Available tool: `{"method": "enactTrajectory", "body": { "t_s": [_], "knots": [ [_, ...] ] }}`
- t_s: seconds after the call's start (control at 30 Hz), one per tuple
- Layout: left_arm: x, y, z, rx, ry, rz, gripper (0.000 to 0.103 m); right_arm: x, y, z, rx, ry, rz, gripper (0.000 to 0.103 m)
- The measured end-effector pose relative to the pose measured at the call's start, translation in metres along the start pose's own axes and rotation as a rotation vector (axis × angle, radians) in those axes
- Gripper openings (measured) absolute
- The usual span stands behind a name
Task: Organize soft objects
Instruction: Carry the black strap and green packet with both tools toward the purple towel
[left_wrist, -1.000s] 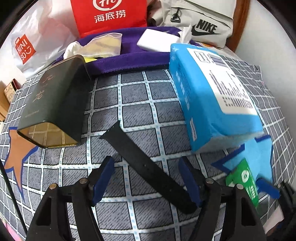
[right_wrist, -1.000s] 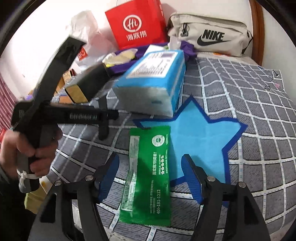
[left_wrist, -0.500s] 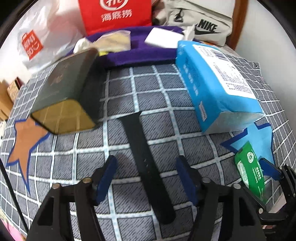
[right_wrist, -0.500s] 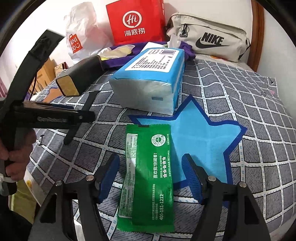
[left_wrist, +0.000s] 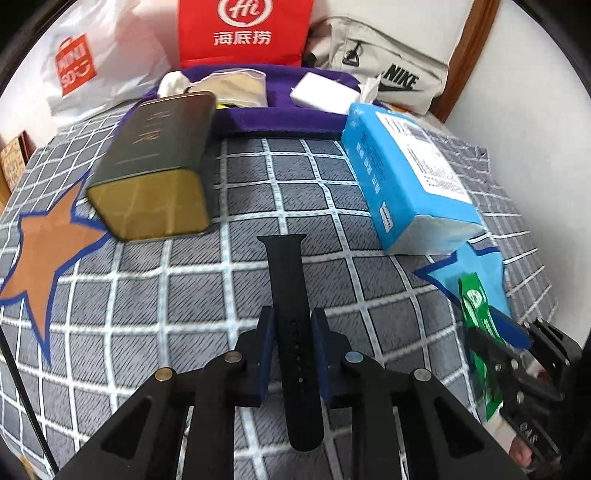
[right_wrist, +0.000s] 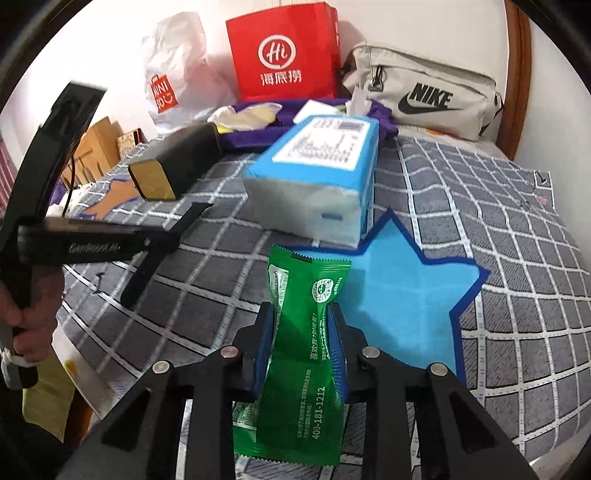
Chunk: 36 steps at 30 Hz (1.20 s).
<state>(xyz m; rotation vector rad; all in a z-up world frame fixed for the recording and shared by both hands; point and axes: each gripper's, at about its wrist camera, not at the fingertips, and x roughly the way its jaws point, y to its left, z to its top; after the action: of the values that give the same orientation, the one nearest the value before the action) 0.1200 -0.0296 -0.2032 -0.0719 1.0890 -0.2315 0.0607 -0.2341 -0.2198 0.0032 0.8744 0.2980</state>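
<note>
A black watch strap (left_wrist: 286, 266) lies lengthwise on the grey checked cover. My left gripper (left_wrist: 291, 321) is closing, and its blue pads press on the strap's two edges. From the right wrist view the strap (right_wrist: 140, 280) slants under that gripper's body. A green sachet (right_wrist: 306, 280) buckles between the pads of my right gripper (right_wrist: 301, 314), whose jaws are also closing. The sachet's lower end hangs over the bed edge. In the left wrist view the sachet (left_wrist: 474, 306) stands on edge at the far right.
A blue tissue pack (left_wrist: 406, 184) lies ahead on the right and a dark tin box (left_wrist: 155, 166) on the left. A blue star patch (right_wrist: 399, 295) and an orange star patch (left_wrist: 40, 254) mark the cover. Behind are a purple tray (left_wrist: 277, 114), a red bag (left_wrist: 243, 29) and a beige pouch (right_wrist: 424, 92).
Both grippers went from wide open to closed, the left on the strap and the right on the sachet, which now crumples. The left gripper swung round so the strap runs straight between its fingers.
</note>
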Motion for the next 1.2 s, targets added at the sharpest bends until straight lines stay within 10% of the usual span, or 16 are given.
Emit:
{"method": "enactTrajectory", "body": {
  "t_s": [1.2],
  "knots": [
    [-0.103,0.062,0.076,-0.112,-0.209,0.008,0.019,-0.048,0.002,0.125,-0.004,-0.152,0.064,0.029]
  ]
}}
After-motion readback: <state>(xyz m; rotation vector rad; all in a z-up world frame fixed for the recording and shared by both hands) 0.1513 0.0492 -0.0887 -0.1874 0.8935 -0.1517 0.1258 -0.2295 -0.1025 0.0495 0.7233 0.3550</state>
